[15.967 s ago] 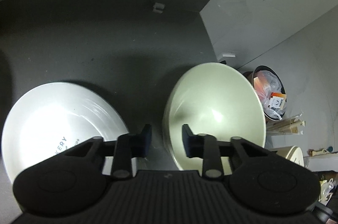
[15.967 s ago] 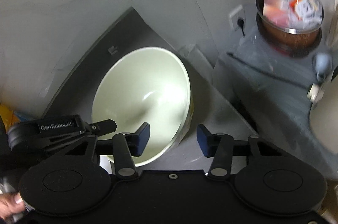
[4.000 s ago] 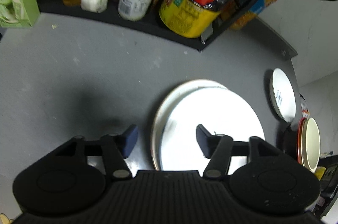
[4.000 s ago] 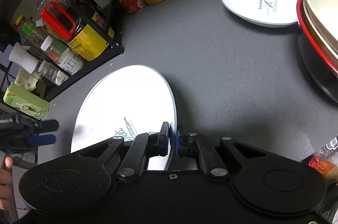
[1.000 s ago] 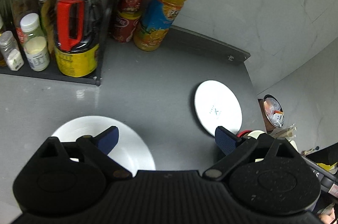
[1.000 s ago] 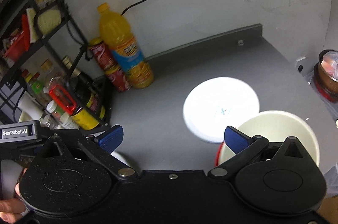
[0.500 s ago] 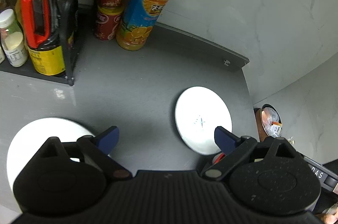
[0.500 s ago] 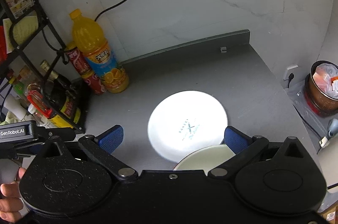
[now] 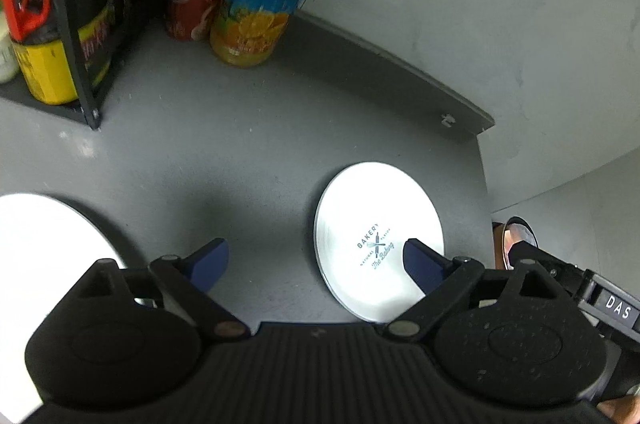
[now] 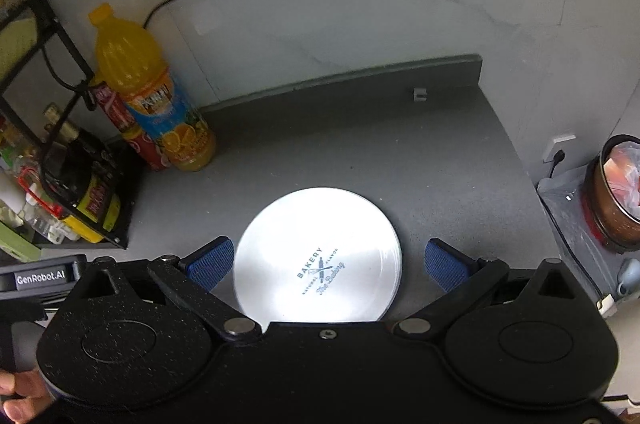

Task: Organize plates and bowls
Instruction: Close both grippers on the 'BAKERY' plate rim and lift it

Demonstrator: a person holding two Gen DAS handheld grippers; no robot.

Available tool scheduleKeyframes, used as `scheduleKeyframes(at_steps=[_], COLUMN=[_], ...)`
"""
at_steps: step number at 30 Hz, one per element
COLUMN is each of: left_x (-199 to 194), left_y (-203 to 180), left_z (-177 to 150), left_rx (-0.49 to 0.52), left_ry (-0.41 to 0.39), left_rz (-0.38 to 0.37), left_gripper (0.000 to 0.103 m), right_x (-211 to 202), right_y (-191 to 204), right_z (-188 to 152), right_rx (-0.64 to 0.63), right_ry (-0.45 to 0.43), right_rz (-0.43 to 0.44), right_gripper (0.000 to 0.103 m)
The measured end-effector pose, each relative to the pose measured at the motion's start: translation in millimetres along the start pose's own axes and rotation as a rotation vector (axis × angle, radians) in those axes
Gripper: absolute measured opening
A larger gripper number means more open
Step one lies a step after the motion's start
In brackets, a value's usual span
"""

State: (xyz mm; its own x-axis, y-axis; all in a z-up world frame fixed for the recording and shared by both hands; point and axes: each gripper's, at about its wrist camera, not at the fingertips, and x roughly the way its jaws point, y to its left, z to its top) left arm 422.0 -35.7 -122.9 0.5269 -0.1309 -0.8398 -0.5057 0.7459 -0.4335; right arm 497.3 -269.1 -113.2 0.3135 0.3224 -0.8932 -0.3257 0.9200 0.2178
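Note:
A small white plate printed "BAKERY" (image 10: 318, 256) lies flat on the dark grey counter (image 10: 360, 144). My right gripper (image 10: 326, 264) hovers above it, open wide, blue pads either side of the plate. In the left wrist view the same plate (image 9: 378, 238) sits right of centre, with my left gripper (image 9: 316, 260) open above the counter (image 9: 240, 152) and its right pad over the plate's edge. A larger white plate (image 9: 48, 248) lies at the far left, partly hidden by the gripper body. No bowl shows in either view.
An orange juice bottle (image 10: 152, 92) and red cans (image 10: 120, 120) stand against the back wall. A black wire rack (image 10: 60, 160) of bottles and jars occupies the left. A copper pot (image 10: 616, 196) sits beyond the counter's right edge. A hand (image 10: 16, 400) holds the left gripper.
Both grippers have moved forward and lower toward the small plate, which now looks larger. The cream bowl in the red-rimmed dish has dropped out of the right wrist view.

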Motion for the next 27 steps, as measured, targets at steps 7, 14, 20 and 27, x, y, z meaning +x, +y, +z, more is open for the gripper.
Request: scheduleKeyframes(at_steps=[7,14,20,27], left_x=[41.6,76.9,101.6,122.3], left_y=[5.9,7.7,9.9,14.5], left_z=[1.0,0.2,-3.4,-6.8], left_rx=[-0.1,-0.168,-0.215,-0.279], left_ry=[0.053,0.112,0.153,0.187], left_rz=[0.006,0.003,0.002,-0.012], left_gripper=[0.091,0.069,0.045,0.022], right_x=[44.6,80.0,99.3,124.9], right_y=[-23.0,-49.5,-67.0,-78.8], right_z=[11.4,11.2,5.9,2.8], right_rx=[0.058,0.151,0.211,0.239], right_ry=[0.123,0.27,0.343,0.415], right_rz=[0.004,0.038,0.032,0.045], right_gripper=[0.097,0.062,0.046,0.03])
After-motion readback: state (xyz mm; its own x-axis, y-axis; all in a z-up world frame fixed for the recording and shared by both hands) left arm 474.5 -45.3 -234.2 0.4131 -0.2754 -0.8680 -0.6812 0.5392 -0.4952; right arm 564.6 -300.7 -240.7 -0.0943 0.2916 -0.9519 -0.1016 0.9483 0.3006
